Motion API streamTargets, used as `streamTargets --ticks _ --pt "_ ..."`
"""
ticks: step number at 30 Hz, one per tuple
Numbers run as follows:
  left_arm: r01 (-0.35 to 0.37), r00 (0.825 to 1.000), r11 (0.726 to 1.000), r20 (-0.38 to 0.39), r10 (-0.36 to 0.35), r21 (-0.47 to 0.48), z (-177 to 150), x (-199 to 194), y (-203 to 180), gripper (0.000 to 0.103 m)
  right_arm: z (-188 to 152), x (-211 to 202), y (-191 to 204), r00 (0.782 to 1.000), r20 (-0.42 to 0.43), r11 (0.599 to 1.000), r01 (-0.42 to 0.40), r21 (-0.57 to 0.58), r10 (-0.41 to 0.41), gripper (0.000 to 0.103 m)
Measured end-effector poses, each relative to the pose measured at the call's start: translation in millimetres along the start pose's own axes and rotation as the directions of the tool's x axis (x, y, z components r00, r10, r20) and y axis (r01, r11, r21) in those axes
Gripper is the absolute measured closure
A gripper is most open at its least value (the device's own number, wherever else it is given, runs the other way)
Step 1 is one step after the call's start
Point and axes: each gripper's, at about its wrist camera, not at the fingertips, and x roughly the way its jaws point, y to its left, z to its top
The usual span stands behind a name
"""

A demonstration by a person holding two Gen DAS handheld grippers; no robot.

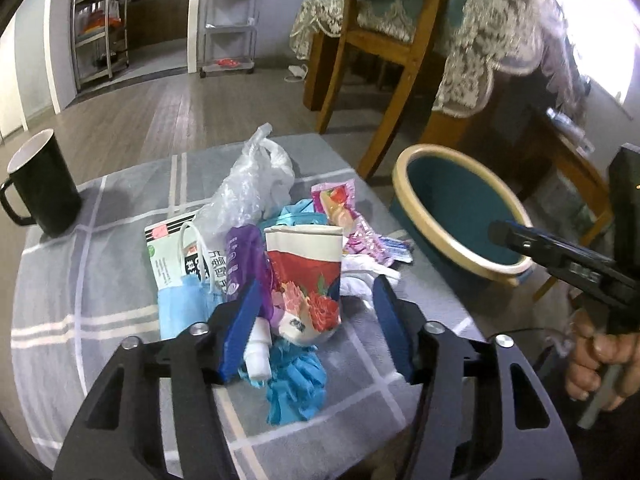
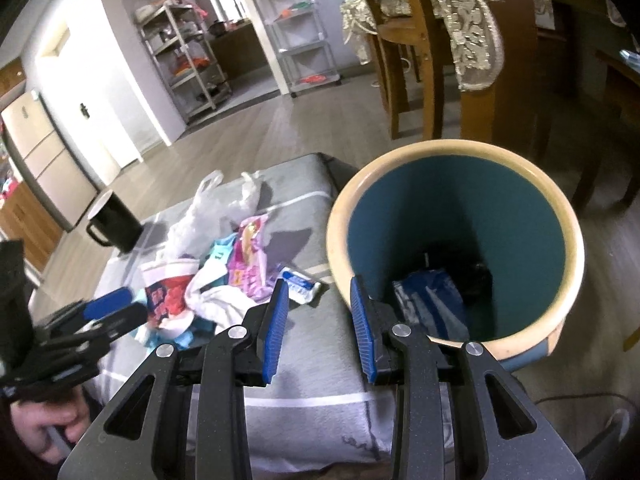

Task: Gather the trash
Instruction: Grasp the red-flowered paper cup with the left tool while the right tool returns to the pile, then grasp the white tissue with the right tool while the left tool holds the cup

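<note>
A lived-in home: wooden dining chair (image 1: 384,40), lace-edged tablecloth (image 1: 480,60), storage shelves (image 1: 100,20), wood-plank floor (image 1: 160,112).

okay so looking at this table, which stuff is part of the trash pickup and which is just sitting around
Part of the job:
paper cup
purple tube
face mask
plastic bag
pink wrapper
blue glove
trash bin, with a blue wrapper inside
left gripper, open around the cup
right gripper, open

Just lying about:
black mug
wooden chair
shelf racks
</note>
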Motion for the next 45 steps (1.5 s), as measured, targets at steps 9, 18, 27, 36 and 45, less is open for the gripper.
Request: streamTargets --ticks 9,18,27,36,45 --pt "-0.054 0.998 0.998 -0.021 0.054 -0.035 3.8 13.2 10.3 0.086 -5.9 7.6 13.5 0.999 -0.030 0.998 -0.028 -0.055 0.026 0.069" --pt "0.001 0.998 0.990 0.068 0.008 -0.138 7.0 -12.9 26.3 0.094 -6.2 14.3 25.5 0.997 -0.054 0.994 -0.066 -0.085 0.062 0.069" --pt "0.040 0.988 0.975 0.157 -0.005 -0.220 12.1 -38.0 47.6 0.094 -13.3 33.1 53.2 0.986 -0.121 0.981 -0.131 -0.147 0.113 0.059" --pt "0.053 0.978 0.955 0.207 0.009 -0.293 5.7 -54.7 82.8 0.094 -12.5 63.5 85.3 0.978 -0.173 0.968 -0.147 -0.204 0.112 0.050" --pt "0.088 0.972 0.951 0.234 -0.017 -0.297 -2.1 -54.7 88.3 0.094 -24.1 91.4 102.6 0.973 -0.229 0.950 -0.094 -0.296 0.025 0.061"
